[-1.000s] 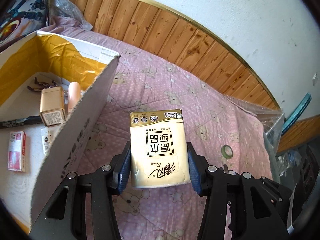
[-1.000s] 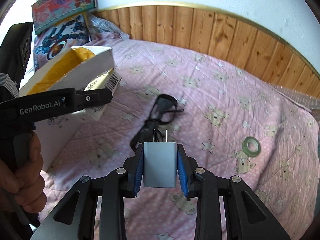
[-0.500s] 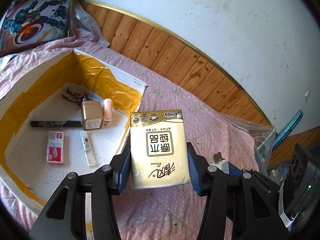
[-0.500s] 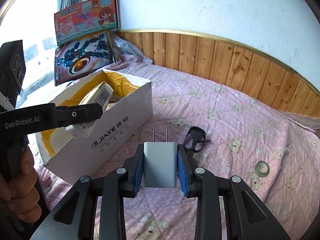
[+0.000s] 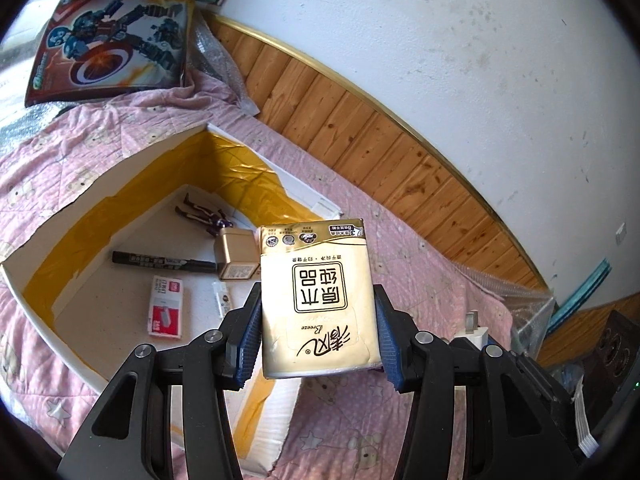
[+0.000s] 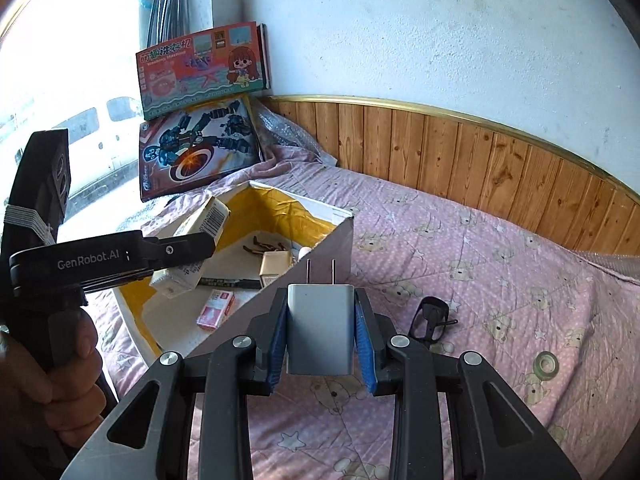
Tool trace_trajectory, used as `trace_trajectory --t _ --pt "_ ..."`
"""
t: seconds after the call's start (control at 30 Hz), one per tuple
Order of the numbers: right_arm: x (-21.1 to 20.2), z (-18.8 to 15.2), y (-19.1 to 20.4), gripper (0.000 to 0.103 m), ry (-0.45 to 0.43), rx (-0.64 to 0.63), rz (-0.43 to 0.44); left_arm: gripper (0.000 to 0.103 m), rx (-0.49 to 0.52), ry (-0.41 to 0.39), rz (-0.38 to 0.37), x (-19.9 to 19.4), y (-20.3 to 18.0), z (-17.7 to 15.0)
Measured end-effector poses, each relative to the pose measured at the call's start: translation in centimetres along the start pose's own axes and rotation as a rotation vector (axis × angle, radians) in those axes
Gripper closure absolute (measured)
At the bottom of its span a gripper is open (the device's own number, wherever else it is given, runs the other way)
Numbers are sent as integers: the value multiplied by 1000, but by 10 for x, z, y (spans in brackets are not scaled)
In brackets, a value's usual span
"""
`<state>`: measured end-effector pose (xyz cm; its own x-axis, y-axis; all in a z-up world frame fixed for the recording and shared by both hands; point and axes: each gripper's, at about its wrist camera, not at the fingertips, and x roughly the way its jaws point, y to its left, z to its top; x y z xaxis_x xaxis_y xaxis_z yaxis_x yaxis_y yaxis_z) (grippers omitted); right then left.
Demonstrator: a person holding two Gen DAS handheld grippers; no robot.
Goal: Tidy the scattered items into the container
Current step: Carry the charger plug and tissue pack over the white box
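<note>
Two items are in hand and both have come up level with the white cardboard box lined with yellow tape point(image 5: 100, 216). The left gripper point(image 5: 318, 328) stands wide, clamped on a gold-and-cream tissue packet point(image 5: 318, 300), which a second ago was outside the box wall and now hangs above the open inside. The right gripper point(image 6: 322, 334), about a third open, pinches a grey two-pin charger plug point(image 6: 320, 328) just short of the near wall. Releasing both looks like the next step. Beyond the right gripper, black glasses point(image 6: 430, 318) and a green tape roll point(image 6: 546, 362) lie on the pink bear-print quilt point(image 6: 500, 260). Wooden panelling point(image 6: 480, 156) runs under a white wall point(image 6: 440, 32).
</note>
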<state>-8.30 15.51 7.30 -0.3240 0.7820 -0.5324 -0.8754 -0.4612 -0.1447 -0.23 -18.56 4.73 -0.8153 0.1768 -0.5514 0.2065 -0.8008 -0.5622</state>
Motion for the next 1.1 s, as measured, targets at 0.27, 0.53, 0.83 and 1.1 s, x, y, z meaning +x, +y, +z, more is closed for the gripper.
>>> trace_trajectory --t 0.27,0.53,0.83,1.1 --pt "2 19 17 71 -8 31 55 51 -113 39 -10 -2 31 8" --pt "28 29 47 71 57 12 127 51 -182 52 -8 -11 62 16" --pt "63 35 94 71 166 -133 145 51 -243 79 10 -11 89 19" --pt "92 30 110 71 272 -198 103 51 -278 124 12 -3 111 20"
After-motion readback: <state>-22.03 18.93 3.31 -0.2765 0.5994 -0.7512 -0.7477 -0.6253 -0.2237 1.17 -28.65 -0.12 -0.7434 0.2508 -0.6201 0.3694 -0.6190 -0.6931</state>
